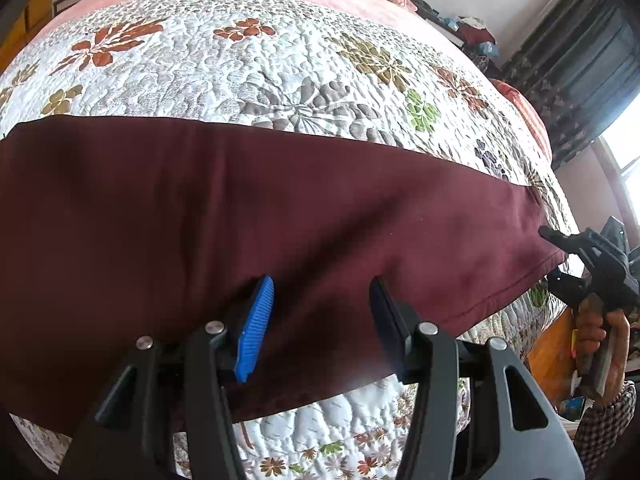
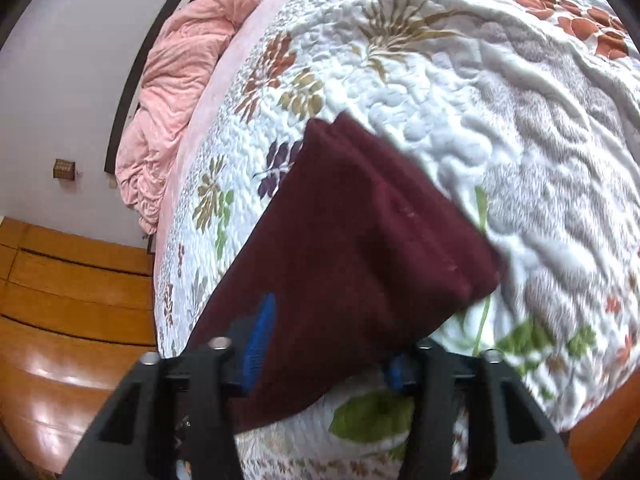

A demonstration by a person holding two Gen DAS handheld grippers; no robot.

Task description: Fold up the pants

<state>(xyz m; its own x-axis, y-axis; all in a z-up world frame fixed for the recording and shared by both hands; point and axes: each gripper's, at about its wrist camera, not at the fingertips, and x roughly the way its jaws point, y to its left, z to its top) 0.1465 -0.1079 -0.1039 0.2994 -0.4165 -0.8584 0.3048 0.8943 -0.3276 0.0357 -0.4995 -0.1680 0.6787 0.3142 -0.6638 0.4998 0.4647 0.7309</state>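
Bed under floral quilt [image 1: 248,64]; maroon pants [image 1: 200,208] flat across quilt's near edge; pink blanket [image 2: 168,92] bunched beyond quilt's far end.

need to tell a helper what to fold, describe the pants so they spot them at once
Find the bed with the white flowered quilt. The pants lie flat across its near edge. They are the only plain dark maroon cloth there, unlike the pink blanket bunched at the far end.
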